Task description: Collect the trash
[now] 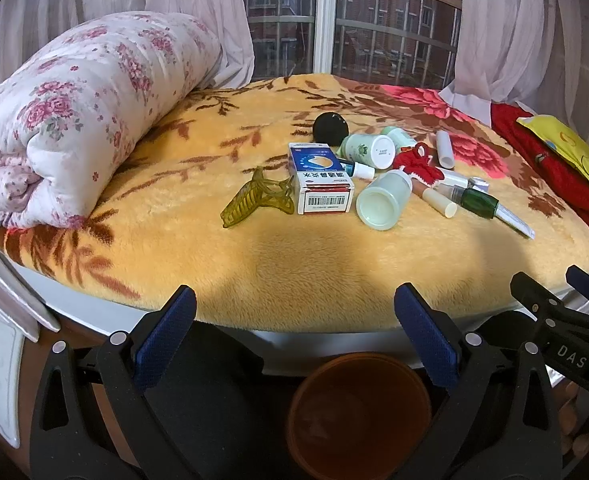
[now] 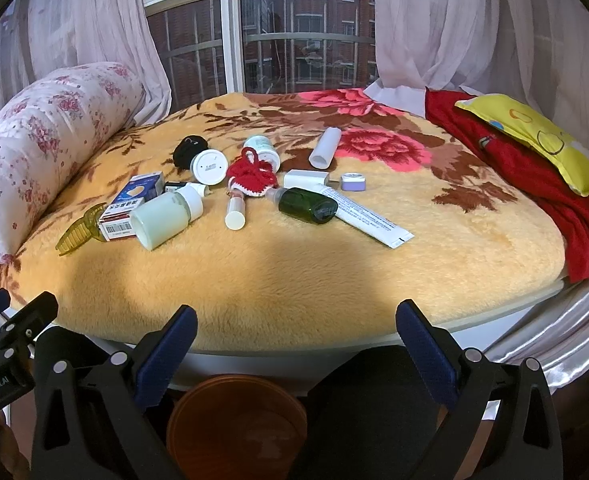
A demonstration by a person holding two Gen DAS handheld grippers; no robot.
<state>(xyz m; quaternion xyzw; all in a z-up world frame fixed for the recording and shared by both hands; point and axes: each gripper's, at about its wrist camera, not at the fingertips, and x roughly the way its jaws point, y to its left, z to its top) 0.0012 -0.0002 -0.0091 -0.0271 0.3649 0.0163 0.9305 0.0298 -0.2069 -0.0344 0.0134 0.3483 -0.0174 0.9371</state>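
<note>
Both hand-held grippers, left and right, gaped wide, empty, above orange bin. Trash lay on bed; only right view showed lilac jar; two pale bottles

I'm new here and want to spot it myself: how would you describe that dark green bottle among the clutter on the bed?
Start at the yellow plush blanket with red flowers, then find the cluster of small containers at its middle. On the cluster's right side the dark green bottle lies on its side against a long white tube. It is the only dark, translucent green container; its neighbours are pale or white.
</note>
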